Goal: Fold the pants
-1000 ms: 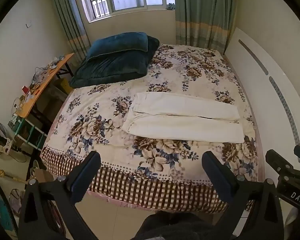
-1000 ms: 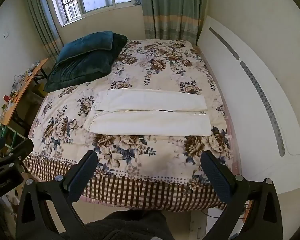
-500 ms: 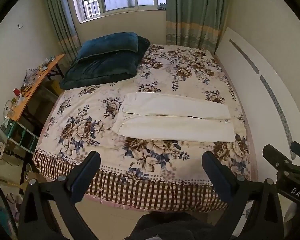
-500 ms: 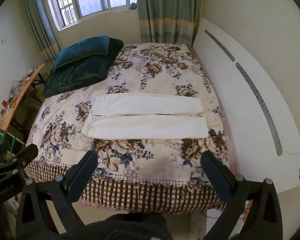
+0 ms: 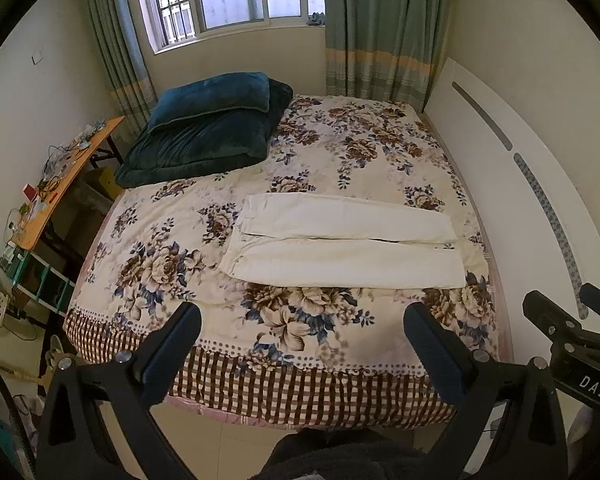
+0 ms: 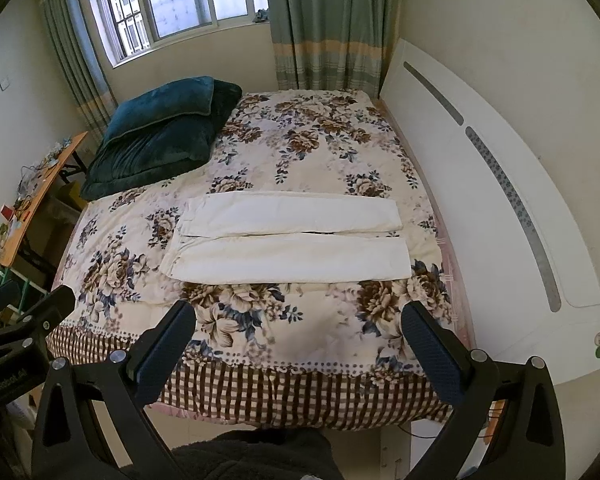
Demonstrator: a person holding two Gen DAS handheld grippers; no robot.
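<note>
Cream-white pants [image 5: 340, 242] lie flat on the floral bedspread [image 5: 324, 152], legs side by side pointing right, waist at the left. They also show in the right wrist view [image 6: 288, 242]. My left gripper [image 5: 302, 336] is open and empty, held above the bed's near edge, well short of the pants. My right gripper [image 6: 298, 334] is open and empty at the same distance. The right gripper's body shows at the right of the left wrist view [image 5: 572, 344].
Dark teal pillows [image 5: 208, 132] are stacked at the bed's far left corner. A white headboard [image 5: 512, 184] runs along the right side. A cluttered orange table [image 5: 56, 184] stands left of the bed. A window with green curtains [image 5: 380, 28] is behind.
Both grippers have shifted slightly, so the bed and pants sit a little lower and to the left in view. Both stay open and the pants have not moved.
</note>
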